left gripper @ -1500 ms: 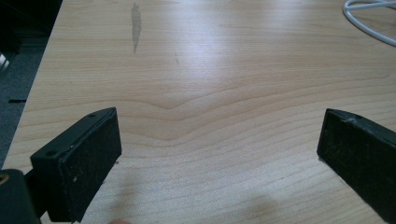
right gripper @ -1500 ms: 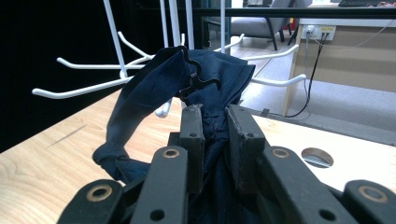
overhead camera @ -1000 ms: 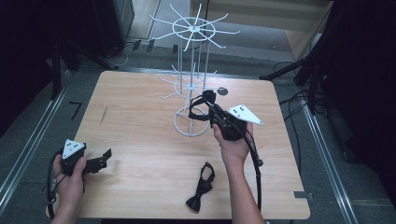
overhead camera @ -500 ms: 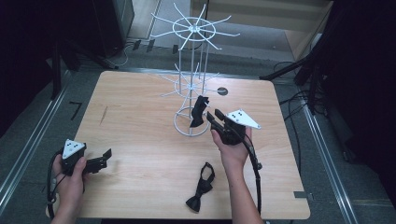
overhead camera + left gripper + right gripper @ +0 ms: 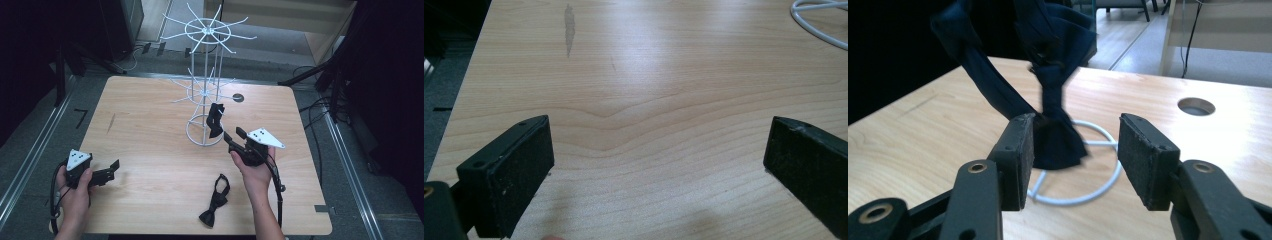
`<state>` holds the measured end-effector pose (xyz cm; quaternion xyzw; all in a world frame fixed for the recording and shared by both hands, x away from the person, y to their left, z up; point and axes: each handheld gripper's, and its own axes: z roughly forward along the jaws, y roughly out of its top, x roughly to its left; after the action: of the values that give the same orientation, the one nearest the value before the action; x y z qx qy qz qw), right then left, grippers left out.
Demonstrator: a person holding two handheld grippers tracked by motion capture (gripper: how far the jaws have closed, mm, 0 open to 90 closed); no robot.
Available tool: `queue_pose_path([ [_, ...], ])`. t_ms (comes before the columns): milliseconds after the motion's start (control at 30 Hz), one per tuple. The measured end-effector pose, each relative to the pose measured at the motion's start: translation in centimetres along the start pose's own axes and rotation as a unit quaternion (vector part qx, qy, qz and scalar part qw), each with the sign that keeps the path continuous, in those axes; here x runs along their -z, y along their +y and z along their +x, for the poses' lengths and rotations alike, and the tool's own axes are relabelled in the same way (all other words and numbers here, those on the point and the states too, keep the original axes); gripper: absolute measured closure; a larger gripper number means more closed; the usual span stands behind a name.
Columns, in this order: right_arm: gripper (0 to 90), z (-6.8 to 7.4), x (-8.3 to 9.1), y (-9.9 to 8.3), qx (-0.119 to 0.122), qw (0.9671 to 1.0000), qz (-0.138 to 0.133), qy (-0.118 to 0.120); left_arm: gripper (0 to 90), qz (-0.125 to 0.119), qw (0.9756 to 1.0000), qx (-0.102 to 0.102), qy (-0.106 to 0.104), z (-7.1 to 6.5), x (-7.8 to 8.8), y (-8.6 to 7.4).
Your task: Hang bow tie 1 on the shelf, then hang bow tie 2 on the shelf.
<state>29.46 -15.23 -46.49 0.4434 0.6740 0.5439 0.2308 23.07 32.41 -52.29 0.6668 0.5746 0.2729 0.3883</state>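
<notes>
A: Scene? Dark room, grey floor, pale wood bench (image 5: pixel 150 125). White wire rack (image 5: pixel 206 95) stands at the far middle of the bench.

B: Bow ties?

A: Two. One dark bow tie (image 5: pixel 215 120) hangs on the rack's lower tier, over the base ring. A second bow tie (image 5: pixel 215 197) lies flat on the bench, well in front of the rack, near the front edge.

B: Right gripper?

A: Right gripper (image 5: pixel 233 139) sits just right of the rack's base, pointing at the hanging tie. Jaws have just been opening, now about half apart. In the right gripper view the tie (image 5: pixel 1053 125) hangs just beyond the left pad; contact looks gone, but it's blurred.

B: Left?

A: Left gripper (image 5: pixel 111 171) is well left of the rack, low over the bench, jaws wide, nothing between them.
</notes>
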Motion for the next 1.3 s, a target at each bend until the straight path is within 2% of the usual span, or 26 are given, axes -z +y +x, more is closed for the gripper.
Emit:
queue_pose_path([
  [233, 48.3, -0.3, 1.9, -1.3, -0.002, 0.9999, 0.015, 0.000, 0.1, 0.000, 1.0000, -0.001, 0.001, 0.0, 0.0, 0.0],
  [633, 49.6, -0.2, 4.1, -5.0, -0.005, 0.9986, 0.053, 0.005, 0.1, 0.001, 1.0000, -0.002, 0.001, 0.0, 0.0, 0.0],
  [1033, 54.8, 0.3, 4.9, -6.9, -0.011, 0.9967, 0.076, 0.026, 0.1, 0.001, 1.0000, 0.000, 0.000, 0.0, -0.1, 0.0],
  [1300, 65.3, 0.8, 5.1, -7.9, -0.007, 0.9937, 0.104, 0.041, 0.1, 0.002, 1.0000, -0.003, 0.000, 0.0, -0.1, 0.1],
])
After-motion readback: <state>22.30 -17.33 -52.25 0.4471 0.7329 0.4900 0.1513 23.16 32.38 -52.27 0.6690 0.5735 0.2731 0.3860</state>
